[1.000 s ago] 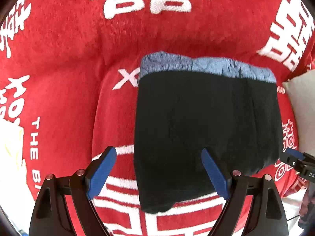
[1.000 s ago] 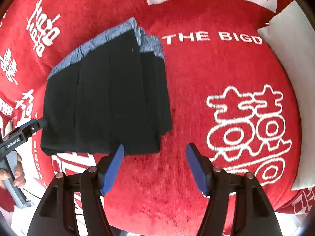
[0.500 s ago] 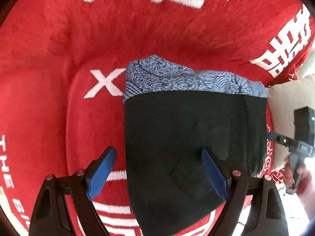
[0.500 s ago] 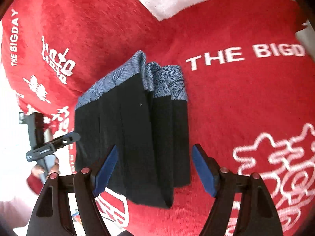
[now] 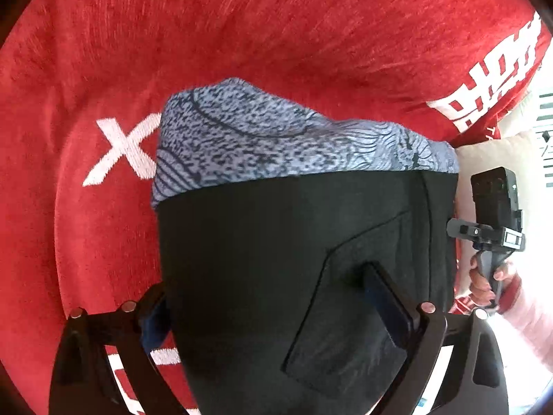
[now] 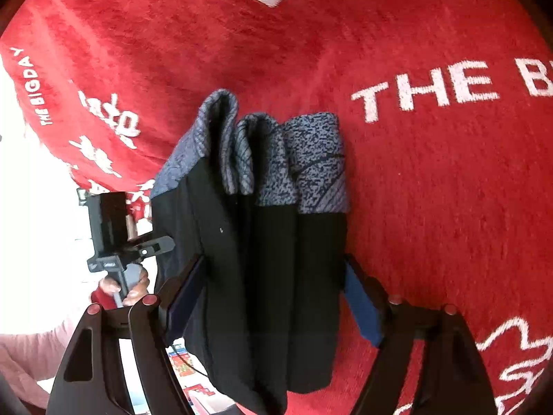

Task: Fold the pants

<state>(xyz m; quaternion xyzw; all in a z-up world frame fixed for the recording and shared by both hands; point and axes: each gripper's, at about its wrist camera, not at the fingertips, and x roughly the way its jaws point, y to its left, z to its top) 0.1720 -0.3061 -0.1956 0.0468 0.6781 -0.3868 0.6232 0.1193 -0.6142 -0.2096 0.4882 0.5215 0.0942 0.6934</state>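
Note:
The folded black pants with a blue-grey patterned waistband lie on a red blanket. My left gripper is low over their near end, its jaws opening. One finger sits at the pants' left edge and the other rests on top of the cloth by a pocket. In the right wrist view the pants show as a stack of folds, waistband at the far end. My right gripper is open and straddles the stack, one finger on each side.
The red blanket with white lettering spreads all around. A pale pillow lies at the right. A hand holds the right gripper's handle beside the pants, and another holds the left gripper's handle. The blanket's edge drops to a bright floor at the left.
Both grippers have come down and closer to the pants, which now fill the space between their fingers. The left jaws stand a little wider than before.

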